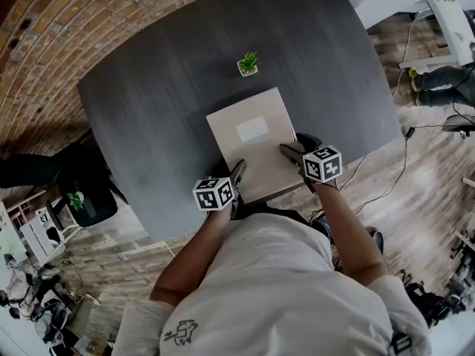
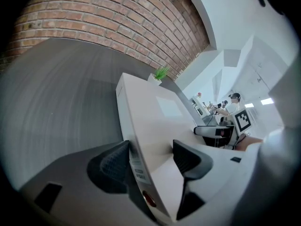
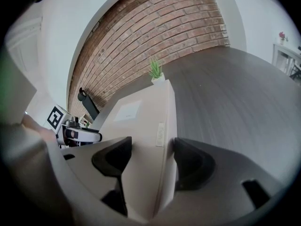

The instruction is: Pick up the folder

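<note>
A beige folder (image 1: 252,143) with a white label lies on the dark grey table (image 1: 148,110), its near end over the table's front edge. My left gripper (image 1: 236,170) is at its near left corner. In the left gripper view the folder's spine edge (image 2: 150,117) runs between the jaws of the left gripper (image 2: 150,157), which stand wide, so it is open around the edge. My right gripper (image 1: 298,147) is at the near right edge. In the right gripper view the folder (image 3: 141,126) fills the gap of the right gripper (image 3: 151,154), both pads against it.
A small potted plant (image 1: 249,64) stands just beyond the folder's far edge. A brick wall runs behind the table. Black chairs (image 1: 89,199) sit off the table's left side, cables (image 1: 386,184) trail on the wooden floor at the right, and people sit far off.
</note>
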Demonstrator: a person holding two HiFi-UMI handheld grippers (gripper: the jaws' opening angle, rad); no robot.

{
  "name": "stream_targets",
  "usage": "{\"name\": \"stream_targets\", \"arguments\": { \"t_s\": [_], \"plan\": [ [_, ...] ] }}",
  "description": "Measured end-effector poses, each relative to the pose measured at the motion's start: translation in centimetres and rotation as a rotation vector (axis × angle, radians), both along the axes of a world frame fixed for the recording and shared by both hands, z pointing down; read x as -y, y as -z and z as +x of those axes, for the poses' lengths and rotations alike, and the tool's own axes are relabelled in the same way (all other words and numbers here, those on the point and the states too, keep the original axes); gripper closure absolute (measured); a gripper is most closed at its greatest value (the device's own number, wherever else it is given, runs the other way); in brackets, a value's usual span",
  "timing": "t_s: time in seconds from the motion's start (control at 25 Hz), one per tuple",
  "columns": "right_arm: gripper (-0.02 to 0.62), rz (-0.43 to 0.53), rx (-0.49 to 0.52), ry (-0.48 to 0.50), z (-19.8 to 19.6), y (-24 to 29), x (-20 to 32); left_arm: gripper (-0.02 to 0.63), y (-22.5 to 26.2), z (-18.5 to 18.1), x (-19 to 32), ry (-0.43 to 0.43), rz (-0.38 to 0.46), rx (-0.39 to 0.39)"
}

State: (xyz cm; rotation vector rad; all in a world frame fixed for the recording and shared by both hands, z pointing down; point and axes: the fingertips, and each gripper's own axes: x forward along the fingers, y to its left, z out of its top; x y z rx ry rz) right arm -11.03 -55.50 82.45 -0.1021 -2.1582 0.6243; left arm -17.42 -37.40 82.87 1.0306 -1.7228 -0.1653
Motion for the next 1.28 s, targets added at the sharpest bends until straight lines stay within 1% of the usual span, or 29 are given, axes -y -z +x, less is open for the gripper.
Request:
{"name": "stream_targets", "arguments": {
  "t_s": [0.44,0.68,1.0,1.28],
  "plan": [
    [0.318,0.007,-0.008,-0.002,-0.2,0.1,0.1,0.31,-0.1,-0.2,0.2,0.013,-0.001,-0.002],
    [0.321,0.003,-0.018,-0.017,0.7,0.4,-0.6,0.318,0.2,-0.2,-0.2,0.032,0.001,-0.006],
    [0.324,0.024,0.003,-0.032,2.4,2.0,-1.5,0.324,1.8,0.7,-0.8,0.037,0.022,0.03],
    [0.327,0.057,0.043,-0.054,4.6,4.2,-1.9,0.324,3.7,2.6,-1.0,0.021,0.052,0.071]
  ]
}}
